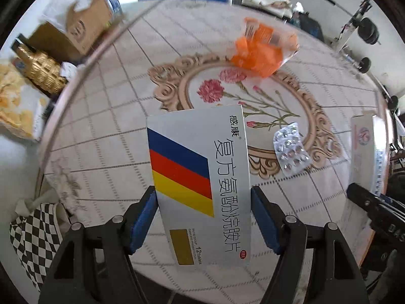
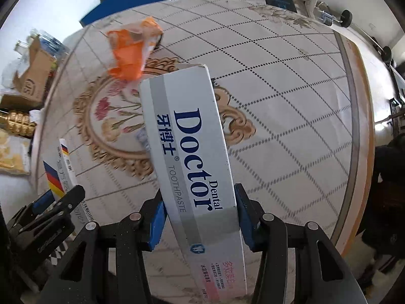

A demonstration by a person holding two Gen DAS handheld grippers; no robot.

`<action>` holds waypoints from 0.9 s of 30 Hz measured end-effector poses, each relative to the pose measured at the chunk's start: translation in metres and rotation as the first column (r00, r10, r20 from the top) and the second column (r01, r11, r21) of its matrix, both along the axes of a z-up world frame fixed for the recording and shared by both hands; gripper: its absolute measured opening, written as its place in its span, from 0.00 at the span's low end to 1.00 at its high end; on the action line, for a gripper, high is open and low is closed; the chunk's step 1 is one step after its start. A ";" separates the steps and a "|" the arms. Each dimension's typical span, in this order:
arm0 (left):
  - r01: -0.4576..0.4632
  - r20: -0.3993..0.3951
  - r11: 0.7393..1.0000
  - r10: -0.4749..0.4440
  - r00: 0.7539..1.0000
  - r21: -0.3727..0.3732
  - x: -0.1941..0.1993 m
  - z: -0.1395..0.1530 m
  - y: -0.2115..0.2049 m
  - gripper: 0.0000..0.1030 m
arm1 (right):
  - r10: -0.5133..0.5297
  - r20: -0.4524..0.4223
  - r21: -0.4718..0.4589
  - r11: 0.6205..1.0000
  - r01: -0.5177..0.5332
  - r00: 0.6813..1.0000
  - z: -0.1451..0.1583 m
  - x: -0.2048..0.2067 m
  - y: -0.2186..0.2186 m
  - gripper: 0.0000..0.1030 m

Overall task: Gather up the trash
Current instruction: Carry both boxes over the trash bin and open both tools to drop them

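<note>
My left gripper [image 1: 202,217] is shut on a silver medicine box [image 1: 200,177] with blue, red and yellow stripes, held above the round table [image 1: 106,131]. My right gripper [image 2: 200,217] is shut on a white and grey toothpaste box [image 2: 187,147], also lifted over the table. A crumpled orange wrapper [image 1: 260,50] lies at the far side of the floral centre. A silver blister pack [image 1: 291,149] lies flat on the table's ornate ring. In the right wrist view the left gripper [image 2: 50,210] with the medicine box [image 2: 60,174] shows at lower left, and the orange wrapper [image 2: 131,50] lies beyond.
Off the table's left edge stand a cardboard box [image 1: 78,27], a gold woven basket [image 1: 43,71] and a snack bag [image 1: 15,103]. A checkered cloth [image 1: 35,238] lies at lower left. The toothpaste box [image 1: 364,152] and right gripper [image 1: 374,210] show at the right edge.
</note>
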State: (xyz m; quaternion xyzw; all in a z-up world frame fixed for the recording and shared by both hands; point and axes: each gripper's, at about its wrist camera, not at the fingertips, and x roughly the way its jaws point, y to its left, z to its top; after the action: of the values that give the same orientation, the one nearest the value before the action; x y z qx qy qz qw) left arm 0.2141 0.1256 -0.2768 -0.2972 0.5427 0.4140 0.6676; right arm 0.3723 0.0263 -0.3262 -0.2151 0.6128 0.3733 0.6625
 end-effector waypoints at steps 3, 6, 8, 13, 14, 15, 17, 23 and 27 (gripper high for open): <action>0.031 0.033 0.999 -0.033 0.999 0.045 -0.030 0.021 -0.020 0.69 | -0.015 0.007 0.028 1.000 0.015 1.000 0.020 -0.015 -0.026 0.50; 0.059 0.056 0.995 -0.064 0.996 0.085 -0.057 0.036 -0.043 0.69 | -0.029 0.011 0.059 0.998 0.028 1.000 0.036 -0.044 -0.051 0.50; 0.072 0.072 0.993 -0.079 0.994 0.097 -0.079 0.037 -0.054 0.69 | -0.039 0.007 0.082 0.996 0.038 0.999 0.044 -0.072 -0.070 0.50; 0.084 0.131 0.995 -0.091 0.987 0.058 -0.148 0.037 -0.092 0.69 | -0.053 -0.017 0.100 0.993 0.055 0.998 0.045 -0.143 -0.119 0.50; 0.082 0.136 0.996 -0.086 0.987 0.038 -0.164 0.031 -0.099 0.69 | -0.054 -0.034 0.091 0.994 0.057 0.998 0.040 -0.161 -0.131 0.50; 0.077 0.136 0.997 -0.079 0.988 0.015 -0.180 0.023 -0.107 0.69 | -0.056 -0.052 0.080 0.995 0.060 0.997 0.033 -0.175 -0.142 0.50; 0.066 0.122 0.997 -0.061 0.991 -0.042 -0.206 0.002 -0.119 0.69 | -0.054 -0.094 0.039 0.998 0.058 0.994 0.014 -0.205 -0.164 0.50; -0.044 0.057 0.958 0.062 0.996 -0.285 -0.274 -0.105 -0.143 0.69 | -0.039 -0.252 -0.161 0.987 -0.002 0.967 -0.093 -0.282 -0.206 0.50; -0.131 0.031 0.895 0.160 0.987 -0.426 -0.297 -0.200 -0.139 0.69 | -0.063 -0.305 -0.253 0.967 -0.017 0.950 -0.180 -0.302 -0.215 0.50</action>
State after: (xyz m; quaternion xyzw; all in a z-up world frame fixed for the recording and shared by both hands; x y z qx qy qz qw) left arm -0.0827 -0.0138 -0.4765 -0.4878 0.5737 0.3254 0.5719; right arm 0.0704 -0.1886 -0.5061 -0.2288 0.7544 0.3135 0.5294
